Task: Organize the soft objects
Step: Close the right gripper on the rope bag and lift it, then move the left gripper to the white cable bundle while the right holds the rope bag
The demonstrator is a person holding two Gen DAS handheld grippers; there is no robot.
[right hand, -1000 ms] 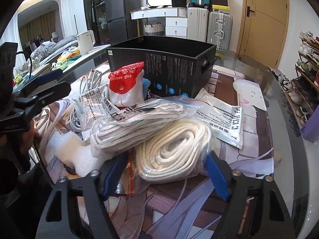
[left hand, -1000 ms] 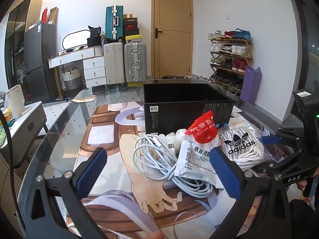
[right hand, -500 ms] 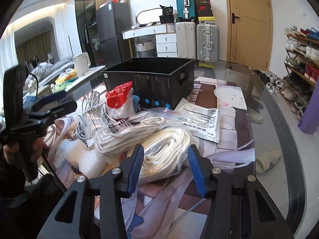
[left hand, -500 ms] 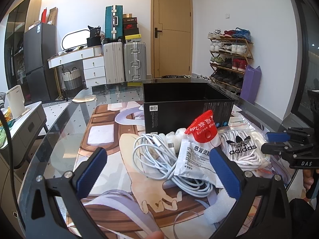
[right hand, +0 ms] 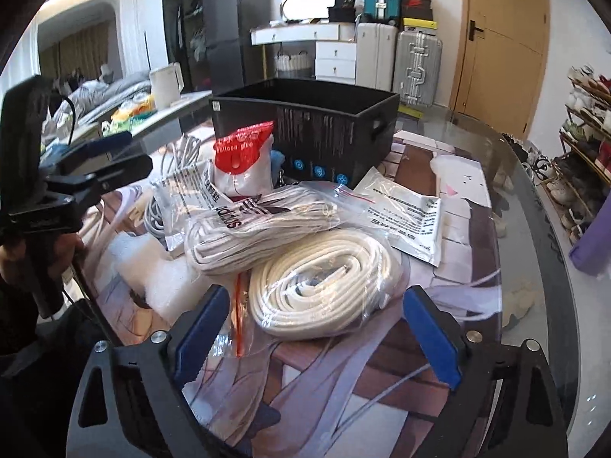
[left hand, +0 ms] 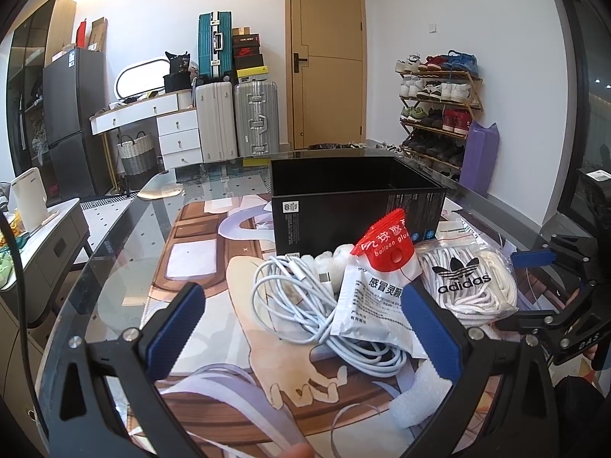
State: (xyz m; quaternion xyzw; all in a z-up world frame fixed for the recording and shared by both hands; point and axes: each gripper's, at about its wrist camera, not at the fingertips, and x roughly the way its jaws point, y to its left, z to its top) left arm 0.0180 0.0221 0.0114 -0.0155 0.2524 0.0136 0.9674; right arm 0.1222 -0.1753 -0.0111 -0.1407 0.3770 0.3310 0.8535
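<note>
Left gripper jaws wide apart, nothing between pads. Ahead: white cable coil, silver sachet against right finger, red balloon glue pouch, adidas lace bag, black box beyond.

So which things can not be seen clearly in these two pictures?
- Inside of the black box: both views, hidden by its own walls.
- Blue object behind the red-topped bag: right view, mostly covered.
- Small print on the white packet: left view, partly behind the left gripper finger.
- White foam: left view, partly hidden by gripper.
</note>
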